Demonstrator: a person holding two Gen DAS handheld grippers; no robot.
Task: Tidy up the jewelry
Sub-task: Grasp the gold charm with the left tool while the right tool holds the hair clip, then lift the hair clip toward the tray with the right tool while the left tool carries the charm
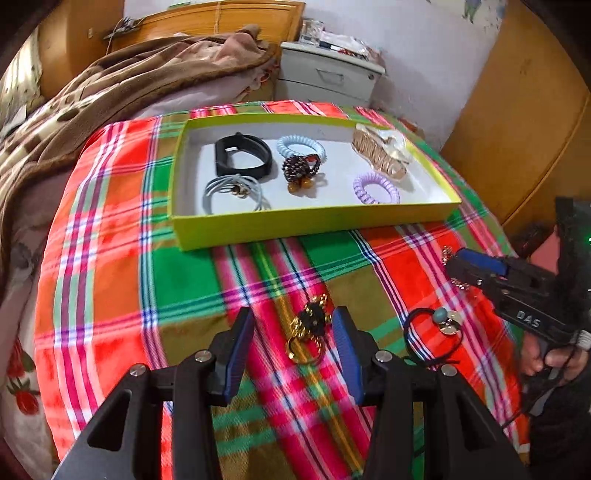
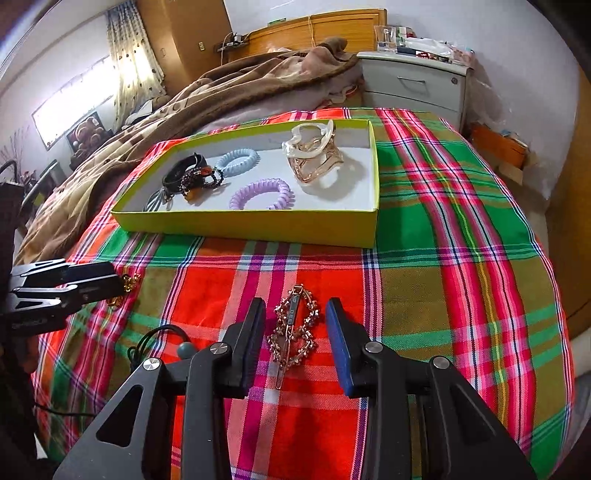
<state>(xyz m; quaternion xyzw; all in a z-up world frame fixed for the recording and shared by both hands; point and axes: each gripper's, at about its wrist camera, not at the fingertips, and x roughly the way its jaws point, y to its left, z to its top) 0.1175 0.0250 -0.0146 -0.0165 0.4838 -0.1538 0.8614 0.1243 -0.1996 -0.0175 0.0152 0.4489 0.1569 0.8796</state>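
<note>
Both grippers are hanging open in front of the yellow box [image 2: 258, 225], left gripper [image 1: 293, 334] straddling a gold-and-black ornament [image 1: 308, 328], right gripper [image 2: 295, 325] straddling a rose-gold hair clip [image 2: 293, 325], pads seemingly not touching, probably lining up pickups for boxing.

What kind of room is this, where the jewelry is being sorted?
Most likely a bedroom. The plaid cloth covers a bed with a rumpled brown fleece blanket and a wooden headboard, and a white drawered nightstand stands beside it.
</note>
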